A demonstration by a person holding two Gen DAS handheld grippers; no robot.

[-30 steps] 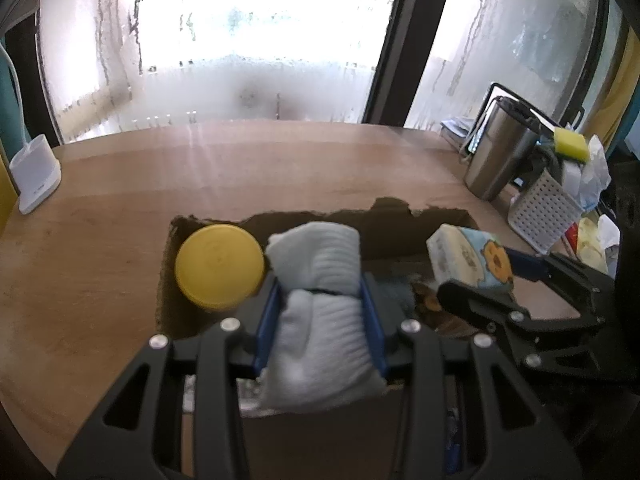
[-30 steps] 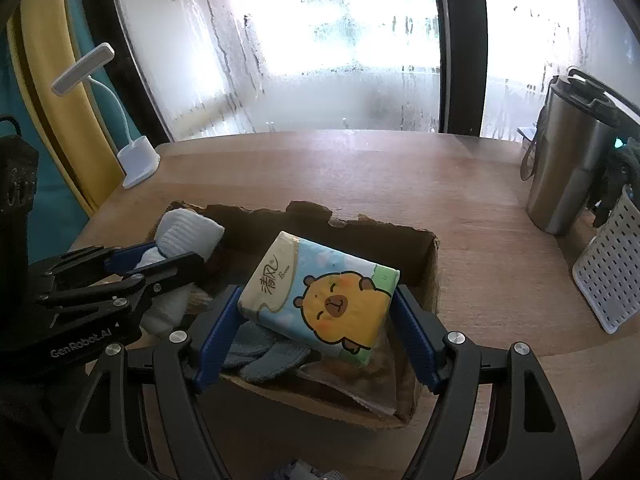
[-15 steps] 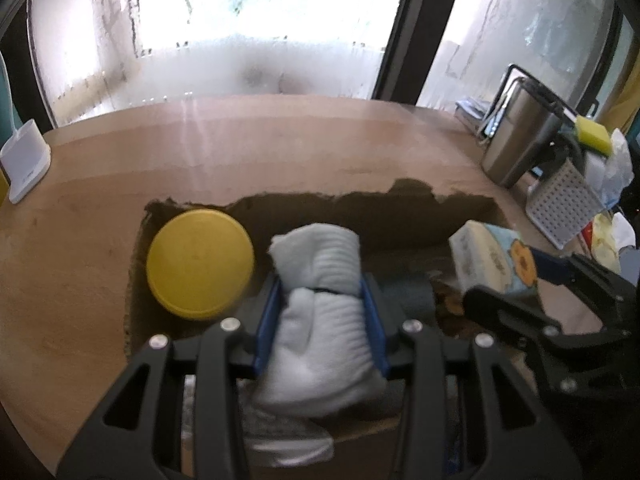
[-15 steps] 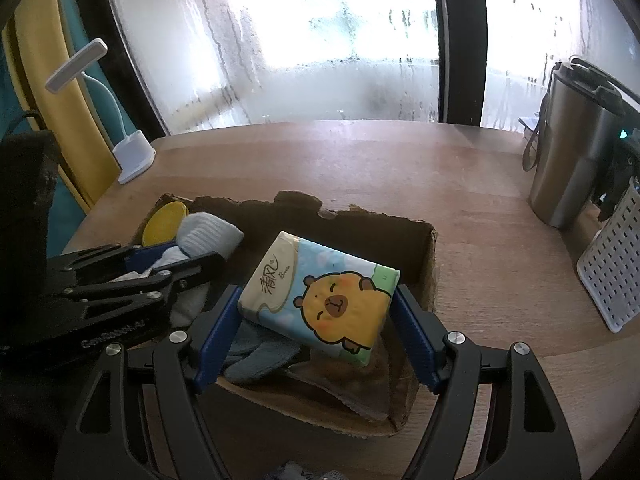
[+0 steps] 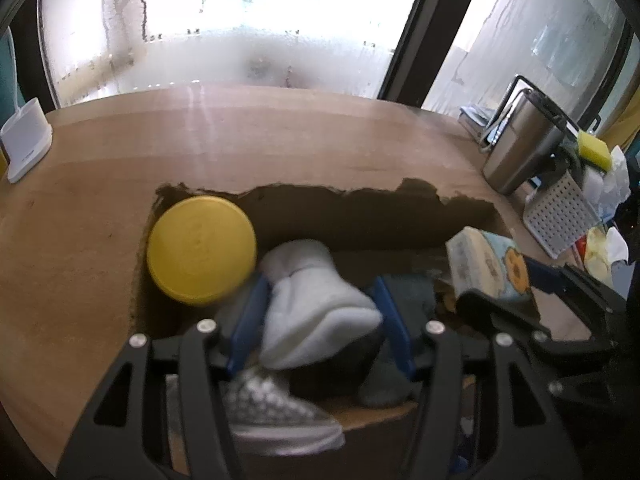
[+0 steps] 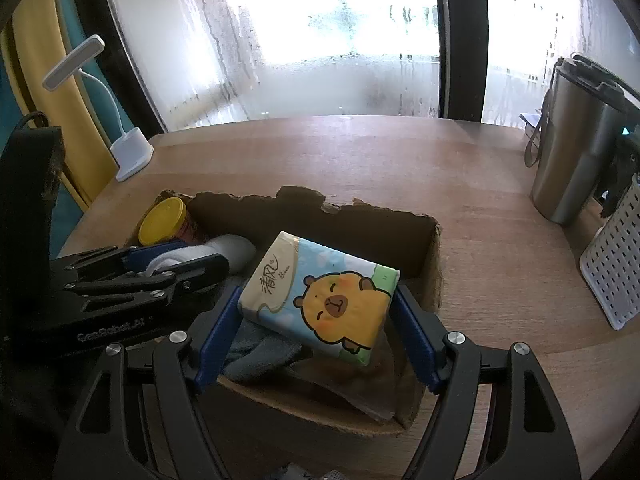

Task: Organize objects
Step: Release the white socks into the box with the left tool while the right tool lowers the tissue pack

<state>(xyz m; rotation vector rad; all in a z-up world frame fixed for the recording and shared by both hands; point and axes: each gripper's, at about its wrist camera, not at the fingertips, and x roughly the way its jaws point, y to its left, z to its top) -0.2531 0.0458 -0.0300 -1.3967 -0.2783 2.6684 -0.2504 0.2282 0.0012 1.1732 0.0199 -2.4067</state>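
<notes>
An open torn cardboard box (image 6: 434, 256) sits on the wooden table; it also shows in the left wrist view (image 5: 360, 204). My left gripper (image 5: 320, 312) is open inside the box; the rolled white socks (image 5: 316, 308) lie loose between its spread blue pads. My right gripper (image 6: 318, 320) is shut on a tissue pack with a cartoon capybara (image 6: 320, 296), held over the box's right half. A yellow-lidded can (image 5: 201, 250) stands in the box's left corner. Grey cloth (image 6: 260, 354) lies under the tissue pack.
A steel tumbler (image 6: 576, 152) and a white perforated rack (image 6: 612, 264) stand at the right. A white desk lamp (image 6: 130, 156) stands at the far left. A yellow sponge (image 5: 595, 150) sits on clutter by the tumbler. A grey patterned shoe (image 5: 276, 420) lies near the box's front edge.
My left gripper has lowered into the box and opened, letting the white socks go. My right gripper still holds the tissue pack and has shifted slightly over the box.
</notes>
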